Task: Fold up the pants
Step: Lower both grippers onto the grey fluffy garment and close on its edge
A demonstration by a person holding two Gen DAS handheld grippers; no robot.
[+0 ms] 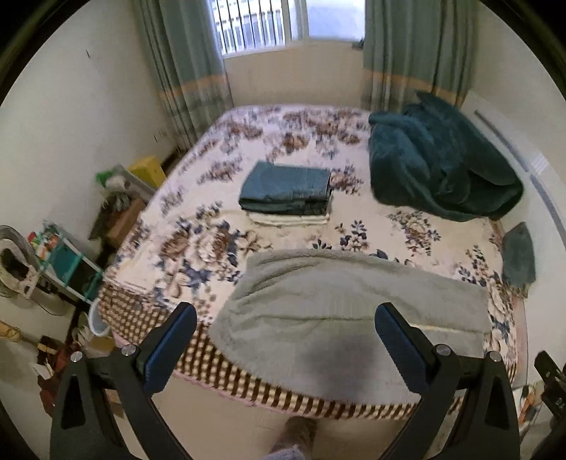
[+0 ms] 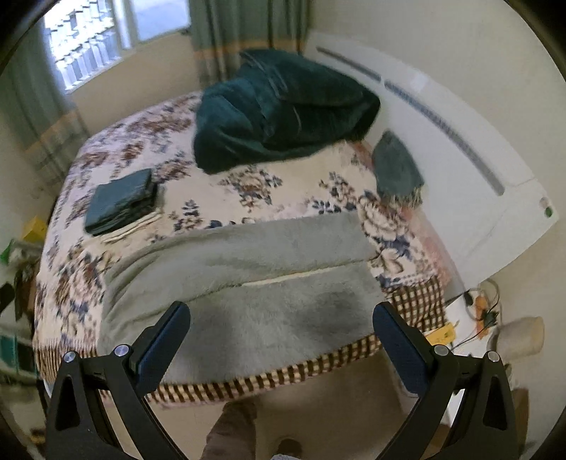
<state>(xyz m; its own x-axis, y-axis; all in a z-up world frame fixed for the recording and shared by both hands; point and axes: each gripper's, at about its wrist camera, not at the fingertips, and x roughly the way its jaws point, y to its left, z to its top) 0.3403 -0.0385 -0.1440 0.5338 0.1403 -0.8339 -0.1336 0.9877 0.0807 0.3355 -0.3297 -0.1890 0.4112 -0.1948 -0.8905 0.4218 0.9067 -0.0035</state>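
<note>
We see the grey fleece pants (image 1: 339, 318) (image 2: 247, 283) lying flat on the near part of the bed, folded lengthwise, with a pale seam line running across the top layer. Their near edge drapes over the mattress edge. Nothing grips them.

We hold the left gripper (image 1: 284, 339) above the near edge of the pants, jaws wide, blue pads empty, not touching the fabric. The right gripper (image 2: 281, 339) sits the same way: jaws wide, nothing between them, above the near edge of the pants.

The floral bedspread (image 1: 198, 244) (image 2: 269, 191) covers the bed, and its brown-and-cream checked border (image 1: 226, 371) (image 2: 276, 378) hangs down the near side. Beyond the pants, mid-bed, sits a stack of folded clothes (image 1: 286, 193) (image 2: 122, 203): dark teal denim on top, cream pieces below. It lies well apart from the pants. Far right, a bunched dark teal plush blanket (image 1: 438, 159) (image 2: 279, 109) rests against the wall side. A small dark teal fringed cloth (image 1: 518, 254) (image 2: 398, 170) lies at the right edge of the bed.

Green curtains (image 1: 184, 70) (image 2: 244, 32) frame a barred window (image 1: 254, 24) on the far wall. Left of the bed we see floor clutter, blurred, including a yellow box (image 1: 148, 171). A white panel (image 2: 442, 148) runs along the right wall.
</note>
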